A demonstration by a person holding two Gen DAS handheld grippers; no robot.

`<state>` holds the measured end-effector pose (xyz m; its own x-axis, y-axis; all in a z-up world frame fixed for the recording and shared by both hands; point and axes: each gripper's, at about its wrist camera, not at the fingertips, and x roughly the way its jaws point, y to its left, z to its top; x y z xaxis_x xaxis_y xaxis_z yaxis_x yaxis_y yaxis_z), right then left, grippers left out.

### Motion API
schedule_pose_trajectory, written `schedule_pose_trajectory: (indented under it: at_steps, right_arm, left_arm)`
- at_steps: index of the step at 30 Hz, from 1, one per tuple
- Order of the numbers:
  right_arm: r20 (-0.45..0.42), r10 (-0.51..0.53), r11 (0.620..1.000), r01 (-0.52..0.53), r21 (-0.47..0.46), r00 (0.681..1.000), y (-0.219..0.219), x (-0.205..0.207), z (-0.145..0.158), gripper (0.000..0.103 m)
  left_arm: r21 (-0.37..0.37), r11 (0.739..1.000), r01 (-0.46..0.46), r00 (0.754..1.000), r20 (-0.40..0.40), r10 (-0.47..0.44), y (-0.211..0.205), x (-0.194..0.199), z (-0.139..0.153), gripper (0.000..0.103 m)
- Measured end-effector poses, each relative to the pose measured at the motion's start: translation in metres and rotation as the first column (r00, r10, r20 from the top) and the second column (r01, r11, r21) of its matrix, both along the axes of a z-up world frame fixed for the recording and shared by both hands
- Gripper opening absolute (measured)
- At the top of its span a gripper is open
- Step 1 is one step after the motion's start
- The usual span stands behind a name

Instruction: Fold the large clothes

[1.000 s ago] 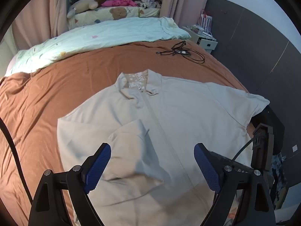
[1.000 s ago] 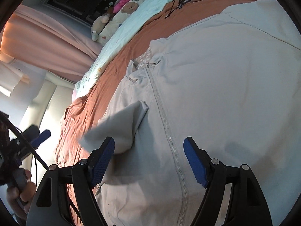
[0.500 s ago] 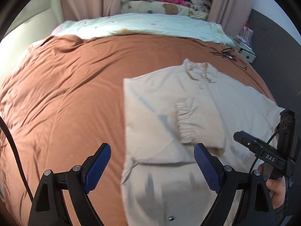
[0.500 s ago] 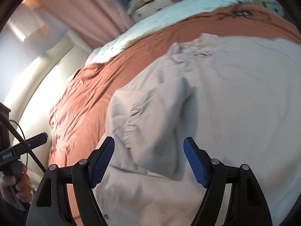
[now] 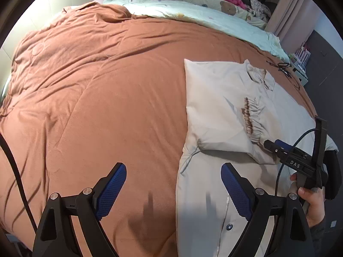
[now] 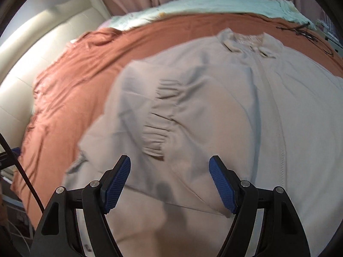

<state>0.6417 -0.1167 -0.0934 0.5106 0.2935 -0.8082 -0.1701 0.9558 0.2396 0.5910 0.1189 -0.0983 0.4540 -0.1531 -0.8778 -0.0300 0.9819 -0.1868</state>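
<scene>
A large beige zip jacket (image 5: 216, 98) lies face up on the brown bedspread (image 5: 103, 98), collar toward the far side. Its left sleeve is folded across the chest, with the gathered cuff (image 5: 253, 117) on top. My left gripper (image 5: 173, 190) is open and empty, above the bedspread at the jacket's left edge. My right gripper (image 6: 169, 182) is open and empty, low over the folded sleeve near the cuff (image 6: 160, 128). The right gripper also shows in the left wrist view (image 5: 298, 162), held at the jacket's right side.
A pale green quilt (image 5: 193, 15) and soft toys (image 5: 227, 2) lie along the far side of the bed. A black cable (image 5: 285, 68) lies on the bedspread beyond the collar. A cream padded headboard (image 6: 42, 49) runs along the left.
Both grippers have swung left. The left one moved from over the jacket's front to its left edge. The sleeve now lies flat across the chest with its cuff showing.
</scene>
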Motion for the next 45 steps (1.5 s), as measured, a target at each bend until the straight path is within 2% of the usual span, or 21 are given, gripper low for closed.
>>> schedule_pose_trajectory:
  at_steps: [5, 7, 10, 12, 14, 15, 17, 20, 23, 26, 28, 30, 33, 34, 35, 37, 39, 42, 43, 44, 45]
  right_arm:
    - [-0.070, -0.044, 0.998, 0.041, -0.045, 0.997, -0.014, 0.014, -0.019, 0.074]
    - [-0.091, -0.035, 0.997, 0.028, -0.077, 0.995, -0.009, 0.017, -0.023, 0.074]
    - [-0.092, 0.010, 0.983, -0.027, -0.182, 0.996, 0.010, 0.020, -0.027, 0.074]
    - [-0.086, 0.005, 0.981, -0.022, -0.194, 0.996, 0.012, 0.023, -0.029, 0.072]
    - [-0.078, -0.021, 0.985, 0.008, -0.171, 0.997, 0.005, 0.026, -0.028, 0.035]
    - [-0.076, -0.036, 0.988, 0.025, -0.152, 0.996, -0.001, 0.028, -0.026, 0.027]
    - [-0.093, -0.055, 0.998, 0.052, -0.041, 0.994, -0.019, 0.029, -0.024, 0.014]
    - [-0.072, -0.106, 0.993, 0.109, 0.034, 0.992, -0.047, 0.028, -0.018, 0.008]
    - [-0.043, -0.182, 0.976, 0.186, 0.113, 0.982, -0.081, 0.023, -0.009, 0.008]
    - [-0.038, -0.295, 0.935, 0.296, 0.193, 0.955, -0.123, 0.014, -0.005, 0.008]
    - [-0.065, -0.394, 0.885, 0.397, 0.243, 0.917, -0.155, 0.008, -0.009, 0.008]
    - [-0.124, -0.503, 0.809, 0.516, 0.281, 0.855, -0.185, -0.001, -0.019, 0.008]
    - [-0.183, -0.582, 0.721, 0.607, 0.335, 0.792, -0.213, -0.014, -0.031, 0.012]
    - [-0.195, -0.587, 0.711, 0.616, 0.339, 0.786, -0.219, -0.017, -0.034, 0.023]
    - [-0.201, -0.584, 0.707, 0.615, 0.350, 0.786, -0.221, -0.019, -0.037, 0.048]
    - [-0.208, -0.576, 0.704, 0.608, 0.367, 0.791, -0.221, -0.022, -0.042, 0.069]
    - [-0.220, -0.561, 0.701, 0.600, 0.386, 0.798, -0.218, -0.021, -0.045, 0.068]
    - [-0.255, -0.499, 0.697, 0.558, 0.449, 0.828, -0.217, -0.009, -0.054, 0.068]
    - [-0.263, -0.489, 0.696, 0.554, 0.457, 0.832, -0.219, -0.008, -0.058, 0.061]
    - [-0.269, -0.481, 0.694, 0.550, 0.464, 0.834, -0.221, -0.001, -0.063, 0.044]
    - [-0.283, -0.474, 0.696, 0.552, 0.460, 0.834, -0.223, 0.008, -0.068, 0.035]
  left_arm:
    - [0.010, 0.999, 0.040, 0.999, -0.022, -0.040, -0.016, 0.015, -0.012, 0.091]
    - [0.011, 0.998, 0.062, 0.998, -0.022, -0.062, -0.024, 0.020, -0.016, 0.091]
    - [0.016, 0.996, 0.083, 0.996, -0.033, -0.083, -0.036, 0.029, -0.026, 0.090]
    - [0.015, 0.996, 0.090, 0.995, -0.043, -0.089, -0.042, 0.034, -0.033, 0.088]
    - [0.015, 0.996, 0.091, 0.994, -0.059, -0.090, -0.048, 0.040, -0.041, 0.087]
    - [0.018, 0.996, 0.091, 0.994, -0.066, -0.089, -0.049, 0.042, -0.045, 0.086]
    - [0.030, 0.995, 0.090, 0.993, -0.078, -0.088, -0.053, 0.047, -0.053, 0.084]
    - [0.042, 0.993, 0.106, 0.990, -0.099, -0.101, -0.058, 0.053, -0.064, 0.081]
    - [0.066, 0.989, 0.130, 0.987, -0.108, -0.122, -0.064, 0.057, -0.073, 0.080]
    - [0.070, 0.987, 0.145, 0.982, -0.132, -0.135, -0.067, 0.060, -0.085, 0.071]
    - [0.078, 0.985, 0.151, 0.979, -0.147, -0.138, -0.070, 0.061, -0.092, 0.070]
    - [0.090, 0.984, 0.155, 0.978, -0.152, -0.140, -0.072, 0.062, -0.097, 0.069]
    - [0.102, 0.982, 0.159, 0.978, -0.153, -0.142, -0.073, 0.062, -0.101, 0.067]
    - [0.106, 0.982, 0.159, 0.978, -0.153, -0.142, -0.074, 0.062, -0.102, 0.066]
    - [0.110, 0.981, 0.161, 0.978, -0.152, -0.143, -0.075, 0.062, -0.102, 0.065]
    - [0.115, 0.980, 0.161, 0.979, -0.149, -0.143, -0.075, 0.062, -0.103, 0.062]
    - [0.116, 0.981, 0.154, 0.980, -0.143, -0.137, -0.073, 0.061, -0.104, 0.056]
    - [0.106, 0.985, 0.136, 0.983, -0.136, -0.122, -0.066, 0.061, -0.104, 0.047]
    - [0.102, 0.986, 0.130, 0.984, -0.136, -0.116, -0.065, 0.060, -0.105, 0.044]
    - [0.097, 0.987, 0.125, 0.984, -0.138, -0.111, -0.062, 0.061, -0.106, 0.040]
    - [0.093, 0.988, 0.121, 0.984, -0.138, -0.108, -0.062, 0.061, -0.107, 0.037]
